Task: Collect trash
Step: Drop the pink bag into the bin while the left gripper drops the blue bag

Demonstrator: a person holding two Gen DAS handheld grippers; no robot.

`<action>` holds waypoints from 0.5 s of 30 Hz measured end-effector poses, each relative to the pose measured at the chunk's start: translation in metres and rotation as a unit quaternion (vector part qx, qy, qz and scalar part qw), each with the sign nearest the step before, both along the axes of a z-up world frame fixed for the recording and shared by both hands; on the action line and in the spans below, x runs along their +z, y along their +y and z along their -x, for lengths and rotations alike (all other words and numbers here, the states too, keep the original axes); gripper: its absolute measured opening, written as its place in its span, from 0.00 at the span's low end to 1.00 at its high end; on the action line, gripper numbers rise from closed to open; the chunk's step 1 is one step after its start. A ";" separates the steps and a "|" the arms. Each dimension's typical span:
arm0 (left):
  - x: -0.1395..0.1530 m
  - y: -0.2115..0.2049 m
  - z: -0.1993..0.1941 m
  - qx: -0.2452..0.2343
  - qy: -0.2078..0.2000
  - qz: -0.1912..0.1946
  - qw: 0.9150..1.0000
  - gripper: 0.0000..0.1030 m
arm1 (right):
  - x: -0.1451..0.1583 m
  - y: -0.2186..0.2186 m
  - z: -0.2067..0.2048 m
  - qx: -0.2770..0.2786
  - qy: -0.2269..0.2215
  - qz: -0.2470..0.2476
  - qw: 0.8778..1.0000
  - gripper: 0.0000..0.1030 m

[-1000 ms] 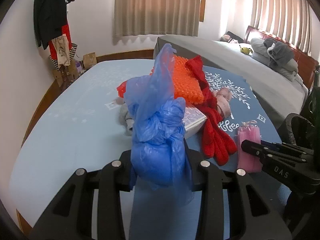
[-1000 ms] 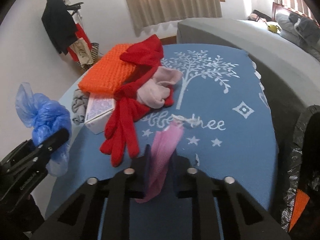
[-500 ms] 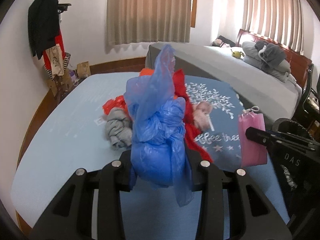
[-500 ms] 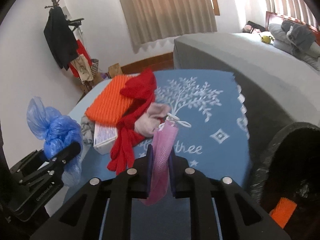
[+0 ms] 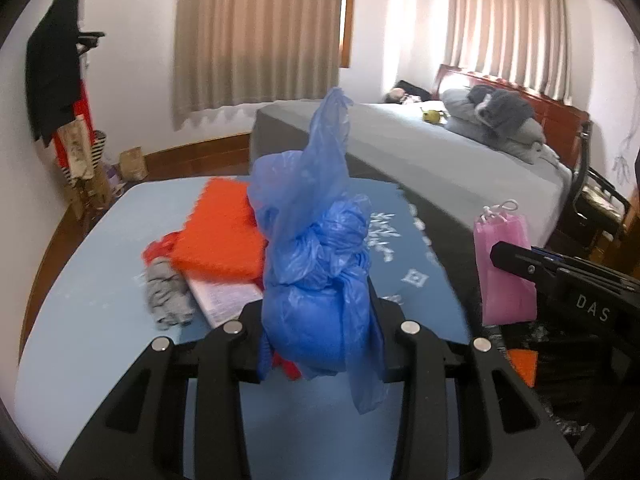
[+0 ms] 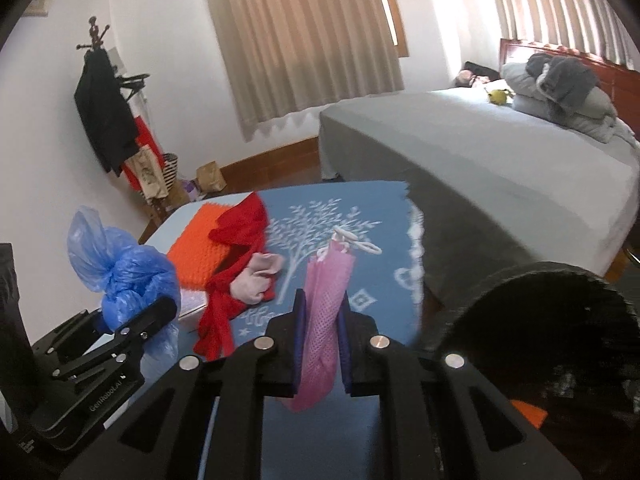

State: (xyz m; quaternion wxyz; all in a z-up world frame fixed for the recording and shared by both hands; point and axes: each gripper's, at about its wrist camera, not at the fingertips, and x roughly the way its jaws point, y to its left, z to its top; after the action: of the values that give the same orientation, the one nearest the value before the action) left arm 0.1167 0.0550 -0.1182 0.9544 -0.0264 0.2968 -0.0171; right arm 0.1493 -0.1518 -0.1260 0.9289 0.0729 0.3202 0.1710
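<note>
- Left tongs [image 5: 320, 344] clamped on a knotted blue plastic bag [image 5: 316, 276].
- Right tongs [image 6: 322, 340] clamped on a pink mesh pouch [image 6: 324, 320], black bin [image 6: 552, 344] near right.

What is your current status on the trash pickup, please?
Left tongs shut on knotted blue plastic bag. Right tongs shut on pink mesh pouch. Black-lined trash bin open at right, nothing blocking it.
</note>
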 end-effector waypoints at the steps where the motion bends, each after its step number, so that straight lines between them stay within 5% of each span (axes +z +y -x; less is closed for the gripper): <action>1: 0.001 -0.003 0.000 -0.005 -0.001 0.001 1.000 0.35 | 0.001 -0.004 0.001 -0.005 -0.001 0.000 1.000 0.14; 15: 0.009 -0.080 -0.005 -0.089 -0.012 0.009 0.996 0.35 | 0.002 -0.082 0.023 -0.082 -0.004 0.007 0.997 0.14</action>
State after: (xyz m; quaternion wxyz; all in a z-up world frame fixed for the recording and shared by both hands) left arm 0.1220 -0.0249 -0.1091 0.9524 -0.0086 0.2862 -0.1049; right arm 0.1267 -0.2336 -0.1238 0.9415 0.0922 0.3107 0.0921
